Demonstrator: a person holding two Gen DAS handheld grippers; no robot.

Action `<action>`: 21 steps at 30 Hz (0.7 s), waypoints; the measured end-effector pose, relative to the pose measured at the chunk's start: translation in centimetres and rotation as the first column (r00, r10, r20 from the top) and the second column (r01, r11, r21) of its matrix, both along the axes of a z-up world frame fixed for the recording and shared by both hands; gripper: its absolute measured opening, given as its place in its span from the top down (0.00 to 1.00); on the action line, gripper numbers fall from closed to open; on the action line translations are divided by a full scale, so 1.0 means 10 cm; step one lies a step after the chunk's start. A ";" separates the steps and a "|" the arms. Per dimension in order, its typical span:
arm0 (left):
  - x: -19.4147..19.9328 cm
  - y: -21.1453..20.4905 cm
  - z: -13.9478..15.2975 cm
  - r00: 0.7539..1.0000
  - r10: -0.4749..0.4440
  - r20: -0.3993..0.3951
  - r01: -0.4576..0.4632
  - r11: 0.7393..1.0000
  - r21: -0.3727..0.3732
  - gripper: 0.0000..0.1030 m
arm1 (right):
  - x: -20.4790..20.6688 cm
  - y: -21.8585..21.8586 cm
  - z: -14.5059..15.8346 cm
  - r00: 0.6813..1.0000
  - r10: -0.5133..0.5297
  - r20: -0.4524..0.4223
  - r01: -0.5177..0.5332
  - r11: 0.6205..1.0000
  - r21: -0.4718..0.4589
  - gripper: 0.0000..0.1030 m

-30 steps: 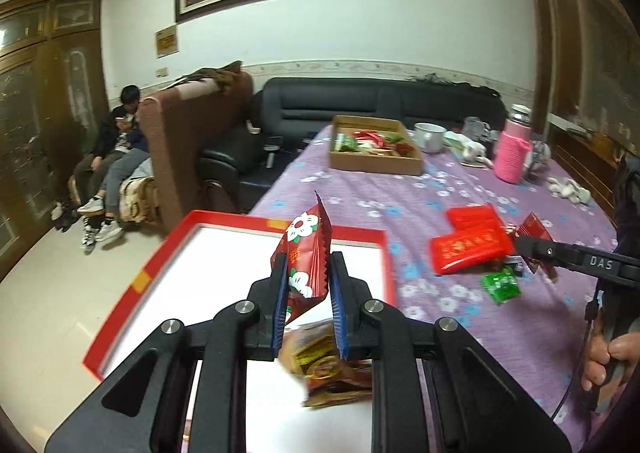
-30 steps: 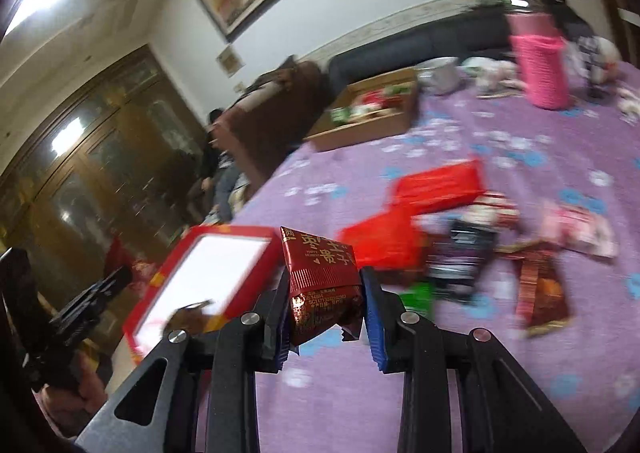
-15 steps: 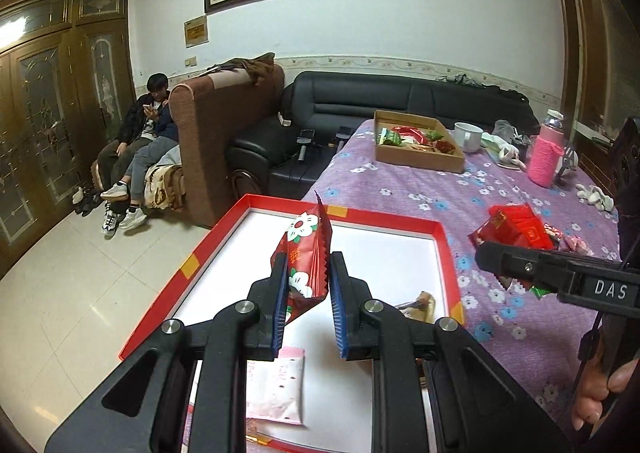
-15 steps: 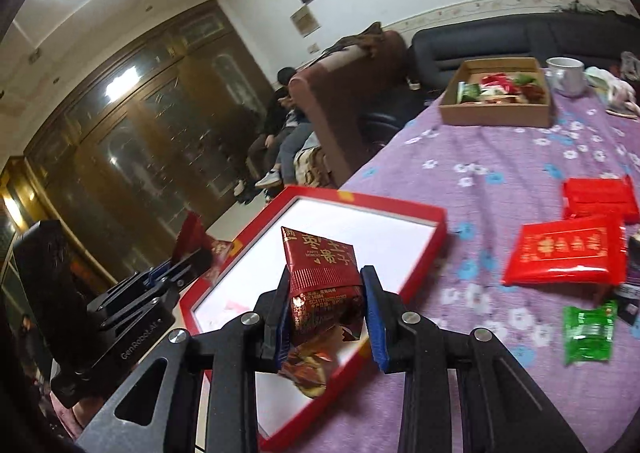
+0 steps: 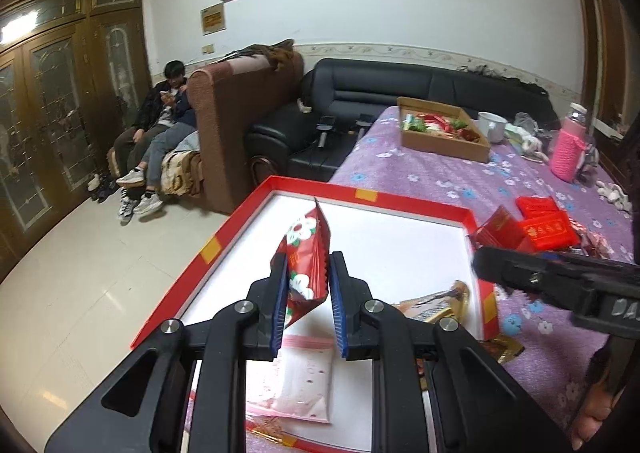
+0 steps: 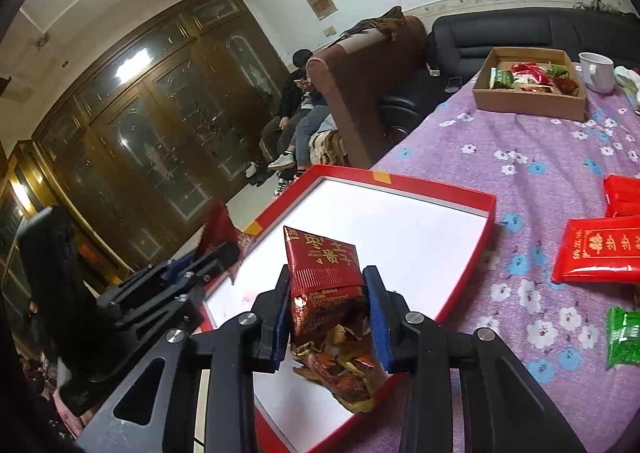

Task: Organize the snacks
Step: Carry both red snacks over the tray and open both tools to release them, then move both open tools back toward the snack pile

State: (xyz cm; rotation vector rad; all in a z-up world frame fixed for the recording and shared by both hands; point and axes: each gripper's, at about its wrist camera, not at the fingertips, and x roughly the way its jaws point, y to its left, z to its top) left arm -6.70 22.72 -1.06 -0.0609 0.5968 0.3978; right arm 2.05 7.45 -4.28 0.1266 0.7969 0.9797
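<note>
Holding two red packets above the red tray (image 5: 416, 204), one per claw.
Left gripper (image 5: 307, 305) pinches a flowered packet (image 5: 306, 253) loosely, right gripper (image 6: 329, 313) clamps a gold-lettered packet (image 6: 324, 273) near the tray's edge; either could slip out or land on the purple cloth (image 6: 520, 157).

Pink pouch (image 5: 298, 383) is partly behind the left gripper (image 5: 308, 305) frame, print too blurry to read. Green packet (image 6: 624, 337) is cut by the right edge of the right wrist view. Brown box (image 6: 532, 83) contents are too small to ID. Right gripper (image 5: 496, 265) shows only as a blurred black bar in the left wrist view; tips and lettering are cut off.
</note>
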 end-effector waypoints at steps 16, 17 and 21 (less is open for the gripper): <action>0.02 0.04 0.07 0.996 0.089 0.013 -0.089 0.996 0.023 0.41 | 0.45 -1.11 0.12 0.971 -0.238 -0.033 0.240 0.962 0.129 0.40; 0.01 0.02 0.09 0.996 0.088 0.026 -0.088 0.996 0.020 0.41 | 0.49 -1.28 0.12 0.962 -0.272 -0.034 0.274 0.953 0.133 0.39; 0.02 -0.19 0.18 0.999 -0.006 0.050 0.007 1.000 -0.005 0.25 | 0.60 -1.86 0.10 0.917 -0.398 -0.023 0.397 0.906 0.143 0.34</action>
